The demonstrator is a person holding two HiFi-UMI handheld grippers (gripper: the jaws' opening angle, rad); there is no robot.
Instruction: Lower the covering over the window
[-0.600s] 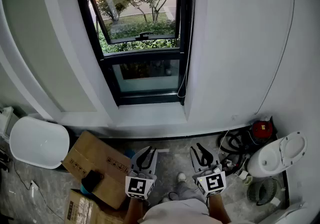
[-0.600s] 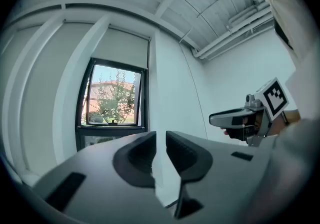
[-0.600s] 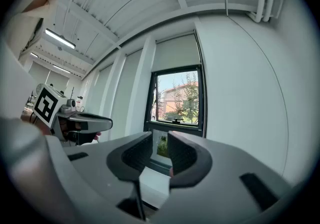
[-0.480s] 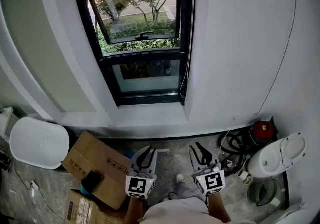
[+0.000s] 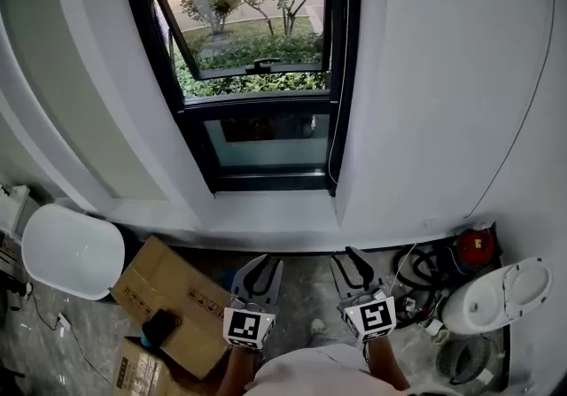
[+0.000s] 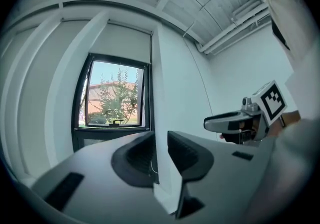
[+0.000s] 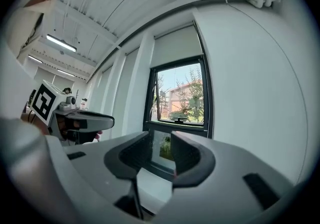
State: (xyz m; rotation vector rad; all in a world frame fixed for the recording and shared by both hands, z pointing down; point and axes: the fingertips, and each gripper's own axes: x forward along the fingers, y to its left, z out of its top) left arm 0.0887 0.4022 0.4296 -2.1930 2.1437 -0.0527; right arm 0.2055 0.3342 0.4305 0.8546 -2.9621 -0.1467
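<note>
A dark-framed window (image 5: 257, 75) is set in the white wall ahead, with trees outside. Its pale roller blind (image 6: 122, 42) covers only the top strip of the opening and also shows as the blind (image 7: 177, 47) in the right gripper view. A thin pull cord (image 5: 342, 75) hangs along the window's right frame and ends in a loop near the sill. My left gripper (image 5: 257, 268) and right gripper (image 5: 354, 261) are held low, side by side, far below the window. Both point toward it, open and with nothing between the jaws. Left gripper (image 6: 159, 155); right gripper (image 7: 161, 155).
A white sill (image 5: 266, 208) juts out under the window. On the floor lie cardboard boxes (image 5: 173, 297) at the left and a white round seat (image 5: 71, 252) further left. At the right are a red vacuum with black hoses (image 5: 469, 244) and a white appliance (image 5: 496, 283).
The head view has shifted slightly, so the window sits a little further right and the floor items lower. Both grippers stay low and open, and the blind has not moved.
</note>
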